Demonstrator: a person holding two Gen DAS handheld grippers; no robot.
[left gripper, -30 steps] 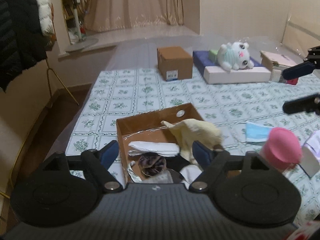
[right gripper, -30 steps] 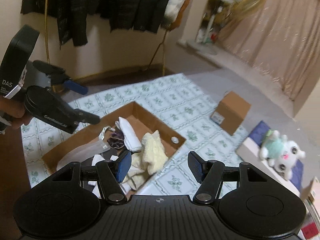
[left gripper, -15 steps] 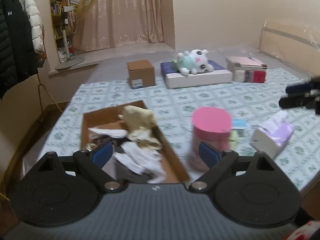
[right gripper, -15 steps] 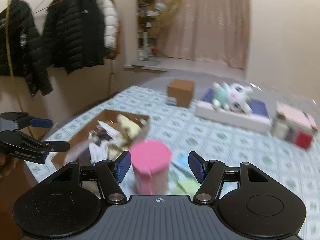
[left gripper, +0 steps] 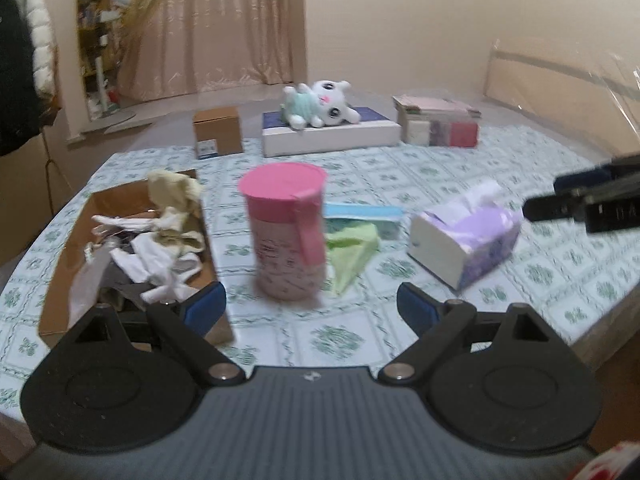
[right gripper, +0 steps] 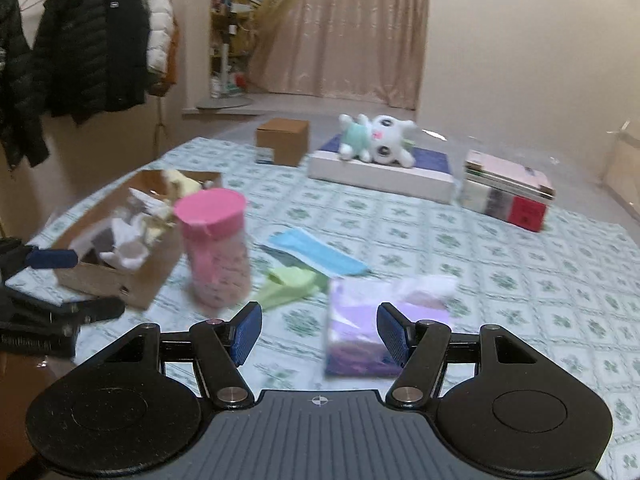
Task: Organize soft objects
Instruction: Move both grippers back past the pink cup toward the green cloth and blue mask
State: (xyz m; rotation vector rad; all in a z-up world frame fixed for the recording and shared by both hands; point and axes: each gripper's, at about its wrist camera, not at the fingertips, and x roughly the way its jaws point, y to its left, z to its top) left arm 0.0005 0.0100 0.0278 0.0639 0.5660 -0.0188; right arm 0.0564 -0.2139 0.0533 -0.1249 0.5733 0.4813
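Observation:
An open cardboard box (left gripper: 72, 248) (right gripper: 148, 276) holds several cloths, white and pale yellow. A green cloth (left gripper: 352, 248) (right gripper: 288, 284) and a blue face mask (left gripper: 364, 213) (right gripper: 316, 254) lie on the patterned table beside a pink-lidded canister (left gripper: 286, 236) (right gripper: 214, 248). A purple tissue pack (left gripper: 466, 236) (right gripper: 372, 324) lies to the right. My left gripper (left gripper: 312, 308) is open and empty, in front of the canister. My right gripper (right gripper: 318, 332) is open and empty, just before the tissue pack. Each gripper shows in the other's view, the left one (right gripper: 60, 284) and the right one (left gripper: 580, 200).
A plush toy (left gripper: 316, 104) (right gripper: 376, 136) lies on a flat white box at the back. A small closed carton (left gripper: 218, 132) (right gripper: 284, 140) stands left of it, a stack of books (left gripper: 438, 122) (right gripper: 506, 190) to the right. Coats (right gripper: 84, 52) hang at the left.
Both grippers have pulled back from over the cardboard box and swung right. The left now faces the pink canister, the right the tissue pack. Both stay open.

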